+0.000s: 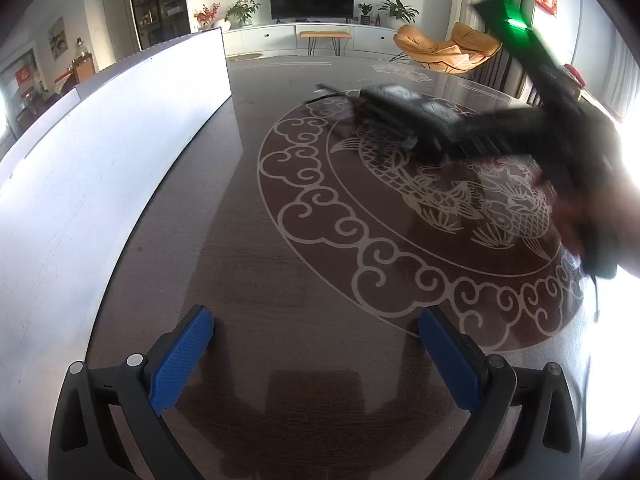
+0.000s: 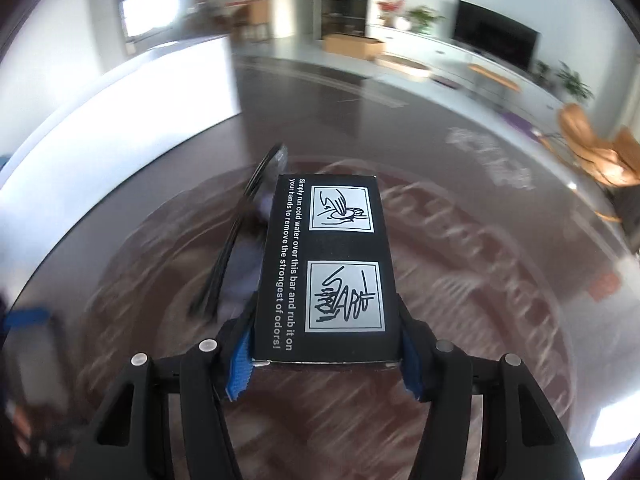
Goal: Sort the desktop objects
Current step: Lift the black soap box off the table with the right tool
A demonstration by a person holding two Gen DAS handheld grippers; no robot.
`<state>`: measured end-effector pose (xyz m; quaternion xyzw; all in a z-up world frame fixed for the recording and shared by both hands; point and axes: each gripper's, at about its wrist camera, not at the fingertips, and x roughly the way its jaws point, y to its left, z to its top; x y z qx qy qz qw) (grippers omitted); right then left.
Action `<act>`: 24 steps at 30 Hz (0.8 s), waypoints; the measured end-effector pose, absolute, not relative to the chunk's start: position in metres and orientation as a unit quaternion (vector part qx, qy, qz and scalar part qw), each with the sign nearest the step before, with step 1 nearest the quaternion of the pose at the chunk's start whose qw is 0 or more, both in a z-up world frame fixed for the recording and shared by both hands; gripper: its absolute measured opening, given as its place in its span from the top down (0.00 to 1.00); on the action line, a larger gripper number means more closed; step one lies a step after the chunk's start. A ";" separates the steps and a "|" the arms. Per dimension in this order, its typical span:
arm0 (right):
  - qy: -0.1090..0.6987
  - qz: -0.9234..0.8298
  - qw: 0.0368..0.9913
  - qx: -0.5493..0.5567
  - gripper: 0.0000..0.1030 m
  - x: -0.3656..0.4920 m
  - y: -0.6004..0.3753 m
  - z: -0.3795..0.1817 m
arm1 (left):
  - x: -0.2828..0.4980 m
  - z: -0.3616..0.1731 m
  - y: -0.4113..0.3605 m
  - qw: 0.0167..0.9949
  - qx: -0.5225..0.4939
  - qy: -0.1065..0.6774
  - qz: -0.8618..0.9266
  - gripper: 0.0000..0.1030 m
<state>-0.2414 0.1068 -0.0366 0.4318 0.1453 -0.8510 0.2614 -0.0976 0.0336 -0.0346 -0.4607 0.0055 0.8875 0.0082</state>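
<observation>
The step in hand is carrying: the right gripper (image 2: 326, 360) is clamped on a black box (image 2: 326, 264), its blue pads (image 2: 239, 372) pressing the box's two long sides near the end closest to the camera. The box is lifted off the table (image 2: 460, 420) and juts forward from the jaws, its printed face up (white text about rubbing a bar under cold water, and two line drawings). The blur of the table pattern behind it suggests the box is mid-transfer. To its left a bundle of black cables (image 2: 236, 248) lies on the table with something pale, too smeared to name.

The left gripper (image 1: 316, 356) hovers over the table with its jaws well apart and nothing between them. In its view the right gripper (image 1: 400, 116) and the box cross above the fish medallion (image 1: 460, 200), smeared by motion. A white board (image 1: 120, 152) stands along the table's left edge.

The next move, as I judge it, calls for picking a drop spot, lowering the box flat to the table and only then letting the jaws part. Where it belongs is not shown here.
</observation>
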 end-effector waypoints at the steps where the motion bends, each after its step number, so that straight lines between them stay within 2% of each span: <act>1: 0.152 -0.846 0.277 0.429 0.42 -0.221 0.104 -0.037 | -0.097 -0.035 0.034 0.008 -0.461 0.006 0.888 0.00; 5: 0.167 -0.841 0.286 0.427 0.42 -0.166 0.112 -0.040 | -0.098 -0.034 0.035 0.010 -0.461 0.007 0.888 0.00; 11: 0.114 -0.879 0.161 0.434 0.42 -0.095 0.185 -0.040 | -0.098 -0.034 0.037 0.012 -0.460 0.007 0.888 0.00; 14: 0.077 -0.888 0.133 0.432 0.40 -0.064 0.215 -0.042 | -0.098 -0.034 0.037 0.011 -0.460 0.007 0.888 0.00; 16: 0.079 -0.892 0.118 0.430 0.22 -0.056 0.221 -0.043 | -0.098 -0.034 0.037 0.012 -0.461 0.007 0.887 0.00; 18: 0.076 -0.891 0.108 0.435 0.16 -0.056 0.223 -0.044 | -0.100 -0.033 0.037 0.016 -0.469 0.009 0.883 0.00; 21: 0.061 -0.886 0.105 0.448 0.00 -0.058 0.224 -0.044 | -0.116 -0.029 0.033 0.044 -0.492 -0.017 0.869 0.00; 24: 0.062 -0.885 0.097 0.451 0.00 -0.064 0.225 -0.044 | -0.145 -0.013 0.025 0.051 -0.478 -0.070 0.874 0.00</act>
